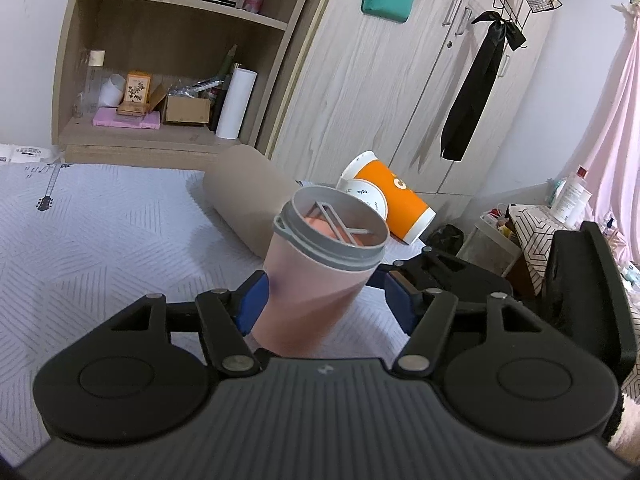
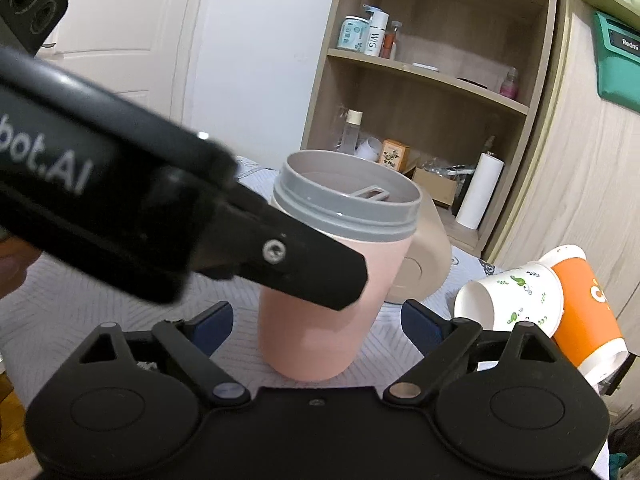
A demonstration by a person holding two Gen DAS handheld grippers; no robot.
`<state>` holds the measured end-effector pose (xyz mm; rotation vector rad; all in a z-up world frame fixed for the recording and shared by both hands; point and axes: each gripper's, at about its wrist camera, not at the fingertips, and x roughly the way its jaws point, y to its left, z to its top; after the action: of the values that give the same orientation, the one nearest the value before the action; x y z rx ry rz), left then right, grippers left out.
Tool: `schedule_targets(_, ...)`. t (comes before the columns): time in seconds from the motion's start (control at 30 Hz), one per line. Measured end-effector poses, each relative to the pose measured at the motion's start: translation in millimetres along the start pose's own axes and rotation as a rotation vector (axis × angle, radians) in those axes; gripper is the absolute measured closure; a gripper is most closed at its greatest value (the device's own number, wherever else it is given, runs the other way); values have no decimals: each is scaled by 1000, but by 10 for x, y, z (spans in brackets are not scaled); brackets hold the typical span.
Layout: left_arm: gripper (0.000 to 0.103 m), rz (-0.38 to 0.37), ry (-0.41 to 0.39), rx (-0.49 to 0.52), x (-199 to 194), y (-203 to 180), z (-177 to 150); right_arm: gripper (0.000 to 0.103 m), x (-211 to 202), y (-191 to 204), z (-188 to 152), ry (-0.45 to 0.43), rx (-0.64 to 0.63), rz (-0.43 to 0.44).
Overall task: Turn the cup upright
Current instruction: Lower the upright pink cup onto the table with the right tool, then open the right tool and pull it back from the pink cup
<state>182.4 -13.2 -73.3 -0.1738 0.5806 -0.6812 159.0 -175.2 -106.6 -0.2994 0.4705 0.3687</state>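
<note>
Pink plastic with a grey screw collar: this is the cup point(image 2: 332, 276), and it stands upright on the quilted white bed cover point(image 1: 100, 248), its open mouth turned up. In the right wrist view its base seems to sit flat on the cover, so I judge that the flip itself is done and the step in hand is the letting go.

The left gripper point(image 1: 324, 304) has the cup between its two blue pads. The left pad point(image 1: 252, 300) lies close against the cup wall, but the right pad point(image 1: 396, 300) stands clearly apart from it, so the jaws look spread and not clenched. In the right wrist view one black finger of this gripper crosses in front of the cup.

The right gripper point(image 2: 316, 320) is also opened wide. Its blue pads stand on both sides of the cup with free space between pad and wall, and it holds nothing.

Behind the pink cup a beige container point(image 2: 420, 264) lies on its side, and to the right an orange paper cup point(image 2: 588, 312) and a white paper cup with green leaves point(image 2: 516, 296) lie tipped together.

The next move, in my opinion, calls for drawing both grippers straight back from the cup, without touching the wall. The cup looks light and tall, and the bed cover is soft, so a small push from a pad could tip it again.
</note>
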Motion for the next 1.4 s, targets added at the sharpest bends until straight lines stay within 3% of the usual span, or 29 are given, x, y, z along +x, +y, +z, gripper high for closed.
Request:
schedule_targets(0.23, 34, 29, 6, -2, -196, -86, -49, 9, -233, -68, -31, -3, 43, -3)
schedule_targets(0.53, 29, 212, -46, 80, -657, -503, -50, 9, -720, -90, -44, -19, 122, -22)
schedule_targets(0.73, 25, 270, -97, 89, -1039, -736, -60, 9, -1192, 19, -24, -74, 107, -110)
schedule_targets(1.07, 15, 414, -162, 86, -1520, -1017, -132, 5, -1775, 73, 120, -116, 163, -164)
schedule_targets(1.4, 10, 450, -159, 56, -1664, -1004, -131, 2, -2005, 71, 216, -138, 244, -220)
